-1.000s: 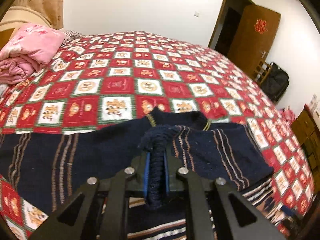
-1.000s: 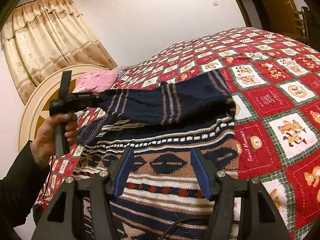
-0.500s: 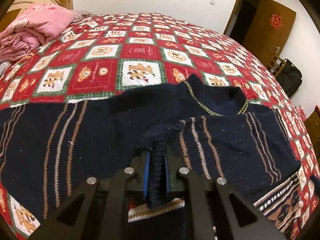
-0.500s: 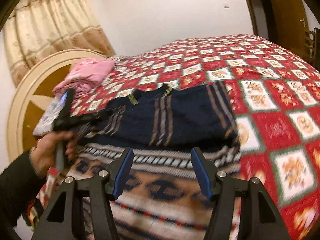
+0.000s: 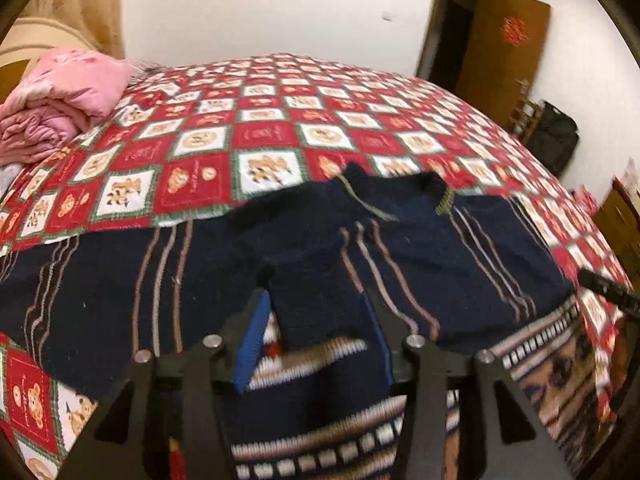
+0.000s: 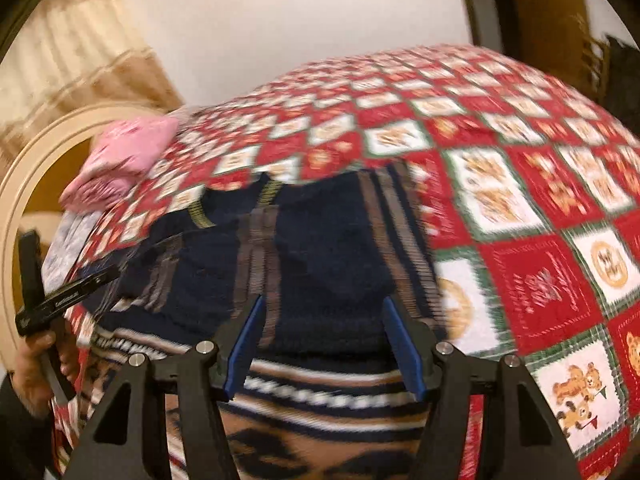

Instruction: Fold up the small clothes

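Observation:
A small navy knit sweater [image 5: 420, 264] with tan stripes and a brown patterned lower body lies on the bed. Its sleeve [image 5: 316, 304] is folded across the chest. My left gripper [image 5: 316, 344] is open, its jaws apart on either side of the sleeve's cuff end. In the right wrist view the sweater [image 6: 332, 256] lies just ahead of my right gripper [image 6: 320, 340], which is open and empty above the patterned hem. The left gripper [image 6: 60, 300] and the hand holding it show at the far left there.
The bed has a red, white and green teddy-bear quilt [image 5: 264, 136]. A folded pink blanket [image 5: 60, 100] lies by the rounded headboard [image 6: 24, 192]. A brown door [image 5: 500, 40], a chair and a black bag [image 5: 556, 140] stand beyond the bed's far side.
My left gripper has opened and let go of the sleeve, which now lies across the sweater's chest. The right gripper stayed open and moved closer over the sweater.

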Action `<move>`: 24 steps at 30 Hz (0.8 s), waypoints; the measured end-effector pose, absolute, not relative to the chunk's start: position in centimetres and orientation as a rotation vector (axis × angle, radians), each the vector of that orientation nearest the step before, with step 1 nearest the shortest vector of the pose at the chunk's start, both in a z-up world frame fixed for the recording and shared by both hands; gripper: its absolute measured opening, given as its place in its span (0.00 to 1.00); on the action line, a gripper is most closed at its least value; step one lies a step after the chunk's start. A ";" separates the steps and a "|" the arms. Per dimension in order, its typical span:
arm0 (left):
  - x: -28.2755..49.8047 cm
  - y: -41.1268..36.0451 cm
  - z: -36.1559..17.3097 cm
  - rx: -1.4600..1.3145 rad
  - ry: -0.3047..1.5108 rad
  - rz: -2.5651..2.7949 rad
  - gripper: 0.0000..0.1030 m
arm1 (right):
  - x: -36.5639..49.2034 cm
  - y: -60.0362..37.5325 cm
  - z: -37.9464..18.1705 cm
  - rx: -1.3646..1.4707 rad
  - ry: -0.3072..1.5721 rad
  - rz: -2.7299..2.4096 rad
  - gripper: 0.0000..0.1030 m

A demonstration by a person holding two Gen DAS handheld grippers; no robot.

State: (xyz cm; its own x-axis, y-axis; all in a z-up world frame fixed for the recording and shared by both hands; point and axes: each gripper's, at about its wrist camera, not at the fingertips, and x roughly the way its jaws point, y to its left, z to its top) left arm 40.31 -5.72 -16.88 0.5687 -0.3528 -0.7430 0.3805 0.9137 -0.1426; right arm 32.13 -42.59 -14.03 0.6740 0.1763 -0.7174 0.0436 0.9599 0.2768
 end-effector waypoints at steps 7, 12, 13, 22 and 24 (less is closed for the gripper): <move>41.5 -7.8 -19.3 0.065 0.928 -0.459 0.48 | 30.9 -36.9 -13.3 0.206 0.796 0.171 0.60; 42.3 -7.5 -20.1 0.061 0.951 -0.404 0.15 | 30.2 -36.7 -13.5 0.174 0.804 0.146 0.60; 42.1 -7.4 -20.1 0.082 0.952 -0.393 0.10 | 30.3 -37.0 -13.6 0.177 0.809 0.141 0.60; 41.0 -5.8 -19.4 0.093 0.981 -0.391 0.14 | 31.5 -40.6 -15.1 0.282 0.863 0.031 0.60; 40.3 -4.7 -18.1 0.023 0.951 -0.412 0.16 | 31.0 -39.9 -14.8 0.271 0.862 0.045 0.60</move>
